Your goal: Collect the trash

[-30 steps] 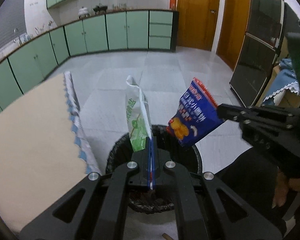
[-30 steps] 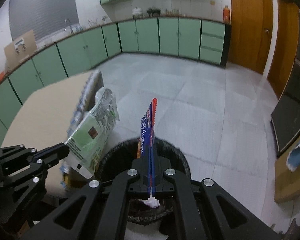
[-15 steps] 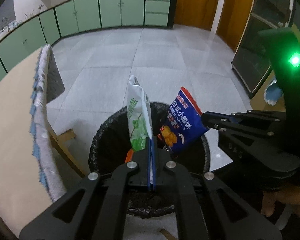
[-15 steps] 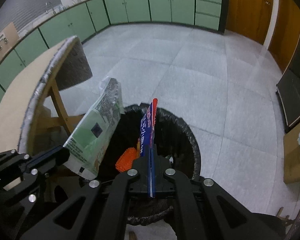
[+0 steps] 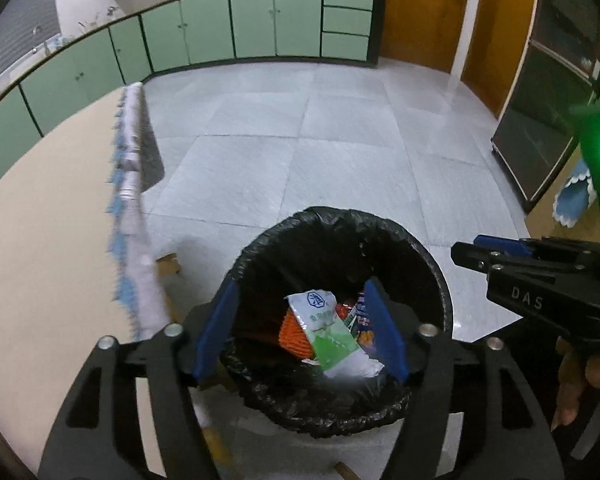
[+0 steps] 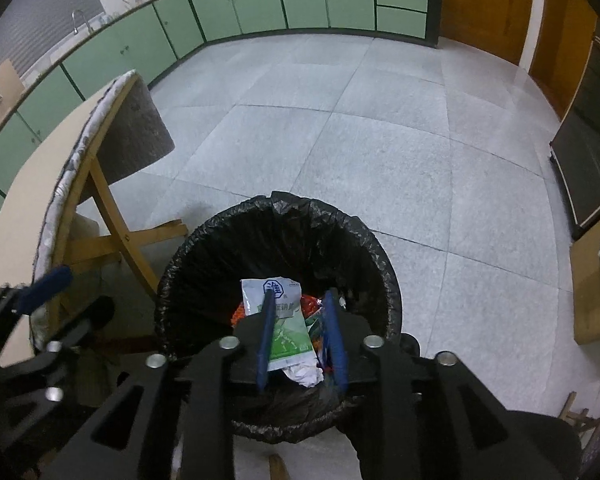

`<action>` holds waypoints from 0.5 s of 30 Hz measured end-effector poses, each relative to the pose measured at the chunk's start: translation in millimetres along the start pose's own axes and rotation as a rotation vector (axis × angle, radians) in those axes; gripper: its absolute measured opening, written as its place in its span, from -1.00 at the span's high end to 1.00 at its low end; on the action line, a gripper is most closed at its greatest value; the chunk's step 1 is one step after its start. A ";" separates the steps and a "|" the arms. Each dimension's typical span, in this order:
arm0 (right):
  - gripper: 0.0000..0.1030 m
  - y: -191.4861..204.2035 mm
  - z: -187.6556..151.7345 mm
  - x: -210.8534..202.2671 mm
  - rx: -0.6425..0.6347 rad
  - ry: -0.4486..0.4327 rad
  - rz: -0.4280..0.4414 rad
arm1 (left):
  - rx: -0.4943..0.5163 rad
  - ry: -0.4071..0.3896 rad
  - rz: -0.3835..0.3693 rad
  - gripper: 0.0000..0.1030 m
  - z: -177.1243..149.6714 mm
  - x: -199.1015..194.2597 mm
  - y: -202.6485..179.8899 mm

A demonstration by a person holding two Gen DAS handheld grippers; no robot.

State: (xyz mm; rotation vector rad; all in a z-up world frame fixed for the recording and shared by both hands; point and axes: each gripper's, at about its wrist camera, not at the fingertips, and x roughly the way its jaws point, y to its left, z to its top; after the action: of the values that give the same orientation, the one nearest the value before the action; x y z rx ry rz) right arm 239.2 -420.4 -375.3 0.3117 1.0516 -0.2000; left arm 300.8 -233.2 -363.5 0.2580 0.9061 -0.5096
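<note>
Item one: the trash bin (image 5: 436, 276), round and lined with a black bag, sits on the grey tiled floor (image 5: 340, 140) at lower centre of both views. Inside it we find the green-and-white packet (image 5: 328, 334) lying face up, the blue snack bag (image 5: 364, 320) tucked just to its right, an orange mesh piece (image 5: 290, 330) to its left, and crumpled white paper (image 6: 304, 374) at the packet's near end.

Item two: our left hand-held gripper (image 5: 300, 332) hangs over the bin mouth, blue pads spread wide, holding nothing. Our right hand-held gripper (image 6: 300, 344) also hangs above the bin, its pads parted by a narrower gap and empty; the packet shows between them, down in the bin.

Item three, surroundings: a beige surface (image 5: 48, 220) with a patterned cloth edge fills the left of both frames, its wooden legs (image 6: 116, 232) standing just beside the bin. Green cabinets (image 5: 260, 20) line the upper frame, wooden doors (image 5: 420, 8) at upper right, a dark glass-fronted cabinet (image 5: 540, 120) at right.
</note>
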 end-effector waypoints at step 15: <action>-0.58 33.7 -12.8 -79.2 -0.086 -0.125 -0.056 | -0.113 -0.134 0.079 -0.79 -13.1 -117.5 37.6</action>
State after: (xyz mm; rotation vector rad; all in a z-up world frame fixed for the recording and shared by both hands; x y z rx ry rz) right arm 200.8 -383.3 -306.6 0.1901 0.9433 -0.2211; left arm 251.7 -159.0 -277.1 0.1545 0.7885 -0.3965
